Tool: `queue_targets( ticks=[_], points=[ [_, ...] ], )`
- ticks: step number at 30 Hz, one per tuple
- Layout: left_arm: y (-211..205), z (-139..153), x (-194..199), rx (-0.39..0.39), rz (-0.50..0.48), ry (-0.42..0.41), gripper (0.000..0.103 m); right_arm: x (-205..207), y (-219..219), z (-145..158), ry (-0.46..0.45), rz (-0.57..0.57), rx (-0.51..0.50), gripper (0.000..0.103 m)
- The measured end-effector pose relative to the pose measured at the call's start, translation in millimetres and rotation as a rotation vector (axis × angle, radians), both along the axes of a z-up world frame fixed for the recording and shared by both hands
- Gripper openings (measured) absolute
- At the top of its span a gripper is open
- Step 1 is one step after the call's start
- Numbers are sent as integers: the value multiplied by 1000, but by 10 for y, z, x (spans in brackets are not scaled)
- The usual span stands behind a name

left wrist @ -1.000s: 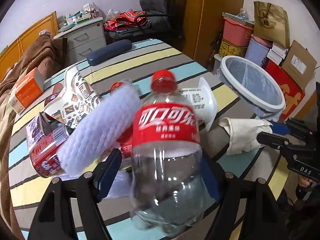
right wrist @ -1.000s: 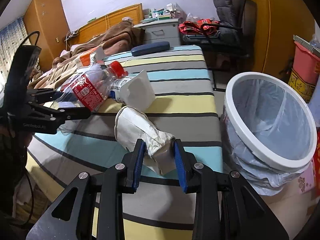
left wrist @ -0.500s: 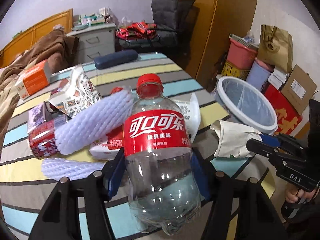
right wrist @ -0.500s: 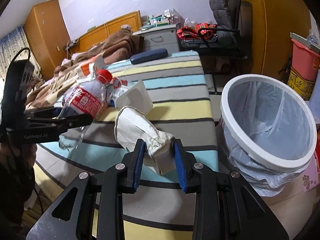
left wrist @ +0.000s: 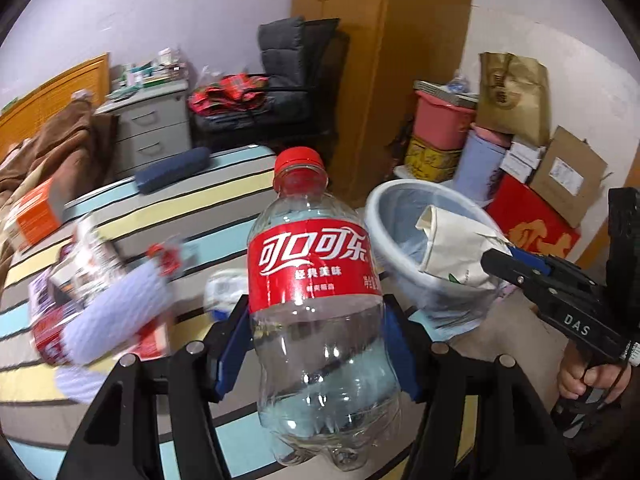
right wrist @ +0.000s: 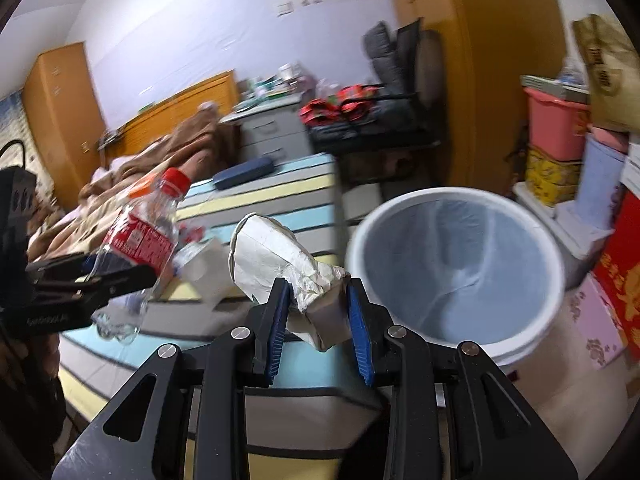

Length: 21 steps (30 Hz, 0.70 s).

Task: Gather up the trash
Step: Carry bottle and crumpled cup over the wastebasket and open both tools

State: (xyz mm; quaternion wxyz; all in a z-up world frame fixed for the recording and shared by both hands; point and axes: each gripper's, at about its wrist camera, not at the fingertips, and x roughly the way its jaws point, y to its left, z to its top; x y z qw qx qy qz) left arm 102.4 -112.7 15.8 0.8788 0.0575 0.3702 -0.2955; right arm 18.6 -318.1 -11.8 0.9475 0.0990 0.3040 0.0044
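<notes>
Above the striped worktop [left wrist: 132, 204], the left claw [left wrist: 316, 344] clamps the ribbed clear-plastic belly of an empty cola bottle [left wrist: 316, 300], red cap at 12 o'clock, glossy red label facing the lens. At 3 o'clock, the right claw [right wrist: 318, 312] pinches a crumpled, creased white paper bag [right wrist: 280, 264] by its folded end, beside the round white-rimmed trash bin [right wrist: 452, 276] lined with thin translucent film. Soft white foam sleeves [left wrist: 116, 316] lie at 9 o'clock.
</notes>
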Motion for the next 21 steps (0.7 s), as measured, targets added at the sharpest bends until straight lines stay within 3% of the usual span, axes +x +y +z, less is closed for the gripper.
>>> queue_targets(
  ticks=[13, 21],
  points=[
    [-1137, -13, 129, -24, -179, 59, 65, -18, -636, -51, 48, -259, -91, 31],
    [-1660, -136, 275, -17, -239, 93, 65, 93, -868, -138, 95, -312, -99, 31]
  ],
)
